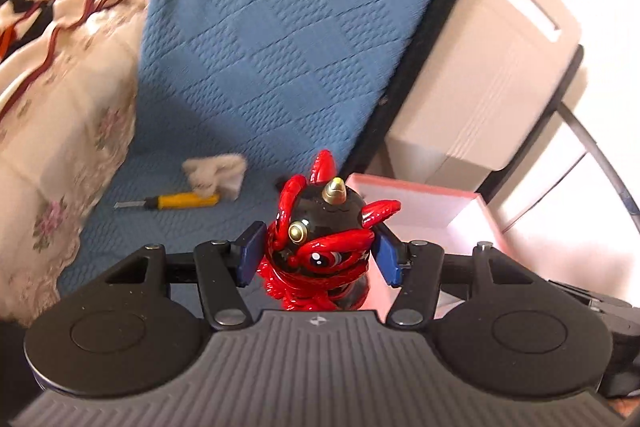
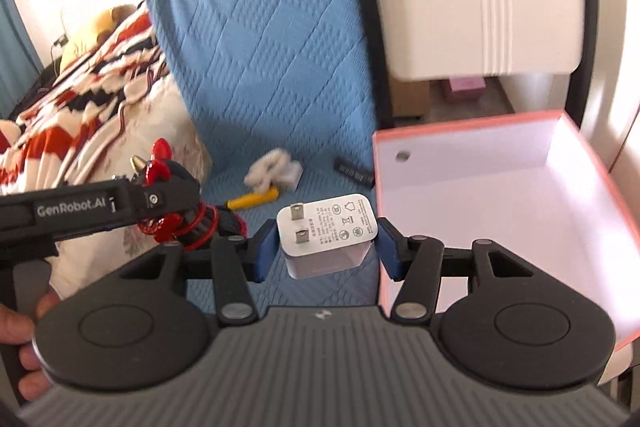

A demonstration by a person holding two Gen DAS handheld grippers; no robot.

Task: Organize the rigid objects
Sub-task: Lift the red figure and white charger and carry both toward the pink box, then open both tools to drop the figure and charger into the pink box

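Blue quilted cover: spread over the sofa-like seat and backrest; carries the loose items below.

Patterned blanket: red, black and cream, heaped at the left end of the seat over a floral cloth.

Cream panel with slot handle: stands right of the blue cover, behind the box.

Pink-edged box: open, white inside, round hole in its left wall; sits at the right edge of the seat with nothing visible inside.

Left claw: blue pads pressed on both flanks of the red-and-black figurine, held clear of the cover, just left of the box. The figurine is glossy, with a gold horn on top and red horns; it is upright.

Right claw: blue pads clamped on the sides of the white plug adapter, raised above the seat, beside the box's left wall. Its two flat prongs face the camera, printed label uppermost.

Hand: at the lower left, on the grip of the left tool.

White crumpled cloth: lies on the blue cover.

Yellow-handled utility knife: touching the cloth's near edge.

Small black bar: lies on the cover just beside the box; type unclear.
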